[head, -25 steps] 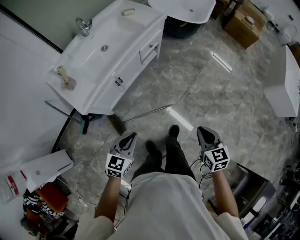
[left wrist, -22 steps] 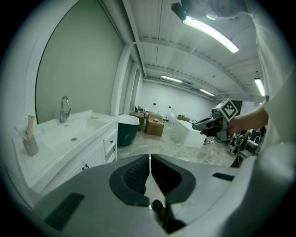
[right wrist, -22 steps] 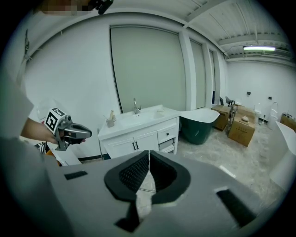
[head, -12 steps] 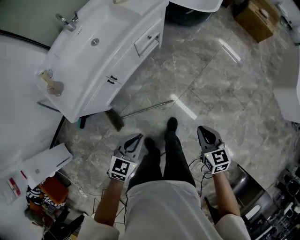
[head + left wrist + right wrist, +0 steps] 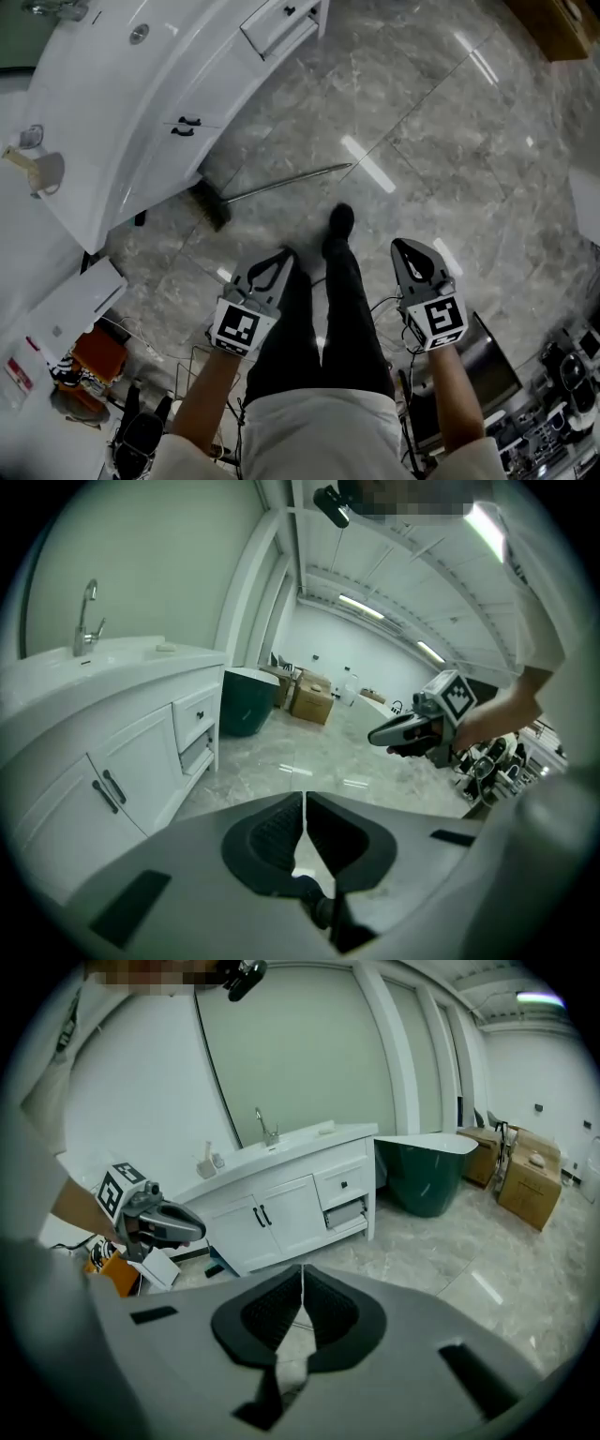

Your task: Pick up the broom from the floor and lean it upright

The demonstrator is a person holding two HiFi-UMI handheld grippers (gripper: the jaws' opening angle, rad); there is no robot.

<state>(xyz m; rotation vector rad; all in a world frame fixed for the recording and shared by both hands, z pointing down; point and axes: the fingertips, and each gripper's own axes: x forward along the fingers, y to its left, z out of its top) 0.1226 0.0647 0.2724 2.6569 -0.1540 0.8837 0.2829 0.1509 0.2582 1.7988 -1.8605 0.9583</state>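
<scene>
Both the left tool [image 5: 279, 258] and the right tool [image 5: 406, 248] are closed and empty, so one should spread wide before clasping the handle of the broom [image 5: 281, 183], which lies on the floor [image 5: 450, 141] beside the cabinet [image 5: 141, 122].

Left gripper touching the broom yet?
Apart. Head view shows bare floor between the left gripper, jaws shut and empty, and the broom lying ahead of it.
</scene>
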